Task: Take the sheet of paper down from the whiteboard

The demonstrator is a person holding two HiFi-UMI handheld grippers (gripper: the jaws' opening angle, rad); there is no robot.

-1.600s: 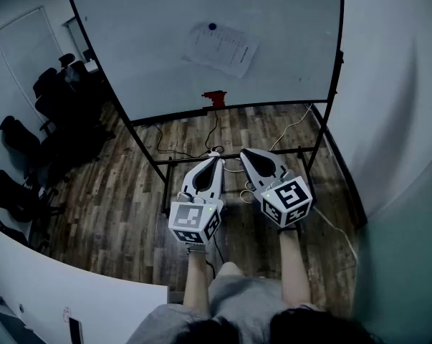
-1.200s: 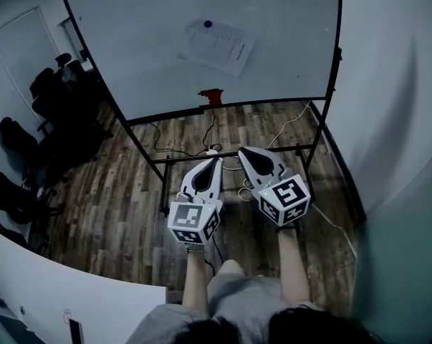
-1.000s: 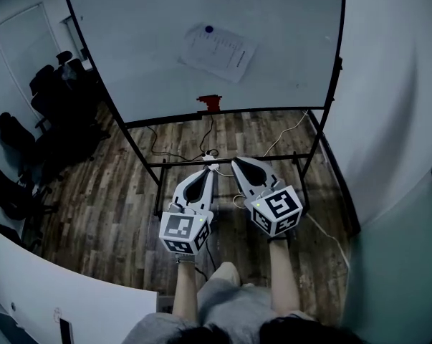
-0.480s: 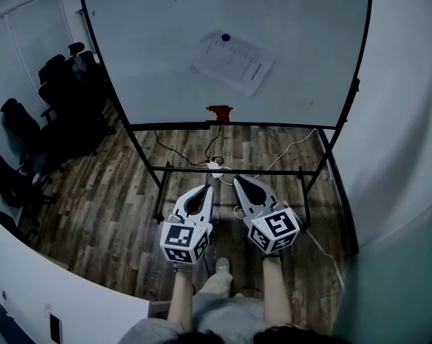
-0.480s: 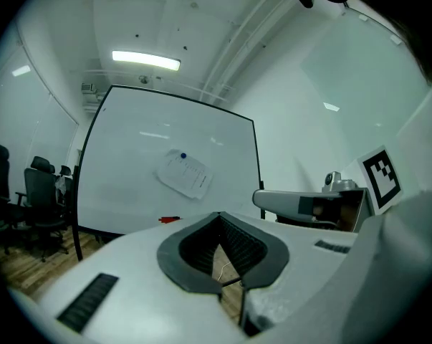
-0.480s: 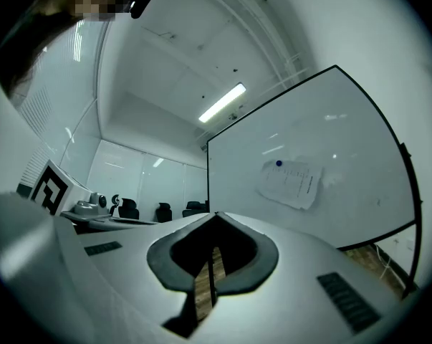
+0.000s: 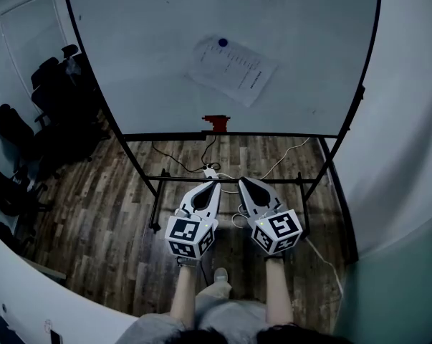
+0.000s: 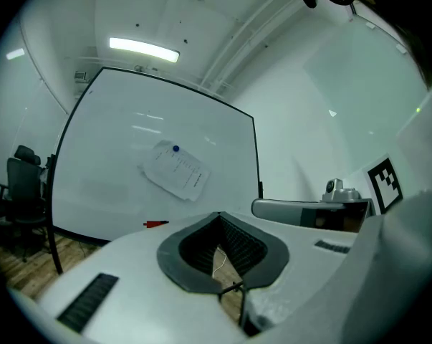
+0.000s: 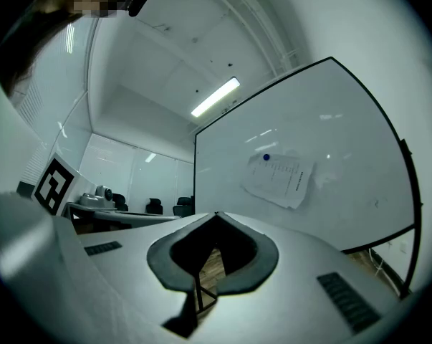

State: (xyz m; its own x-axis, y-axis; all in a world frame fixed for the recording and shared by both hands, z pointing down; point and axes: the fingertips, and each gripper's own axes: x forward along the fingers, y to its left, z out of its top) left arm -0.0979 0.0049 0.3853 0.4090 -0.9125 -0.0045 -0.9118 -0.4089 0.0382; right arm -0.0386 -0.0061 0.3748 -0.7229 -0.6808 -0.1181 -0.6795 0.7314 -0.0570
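Note:
A printed sheet of paper hangs tilted on the whiteboard, pinned near its top by a round blue magnet. The paper shows ahead in the left gripper view, and the paper also ahead in the right gripper view. My left gripper and right gripper are side by side, low and well short of the board. Both are shut with nothing between the jaws.
A red object sits on the board's bottom rail. The black stand's crossbar and cables lie on the wooden floor ahead. Dark office chairs stand at the left. A white wall is at the right.
The person has stepped toward the whiteboard, which now looks larger and nearer. Both grippers moved forward with the body, still shut and side by side.

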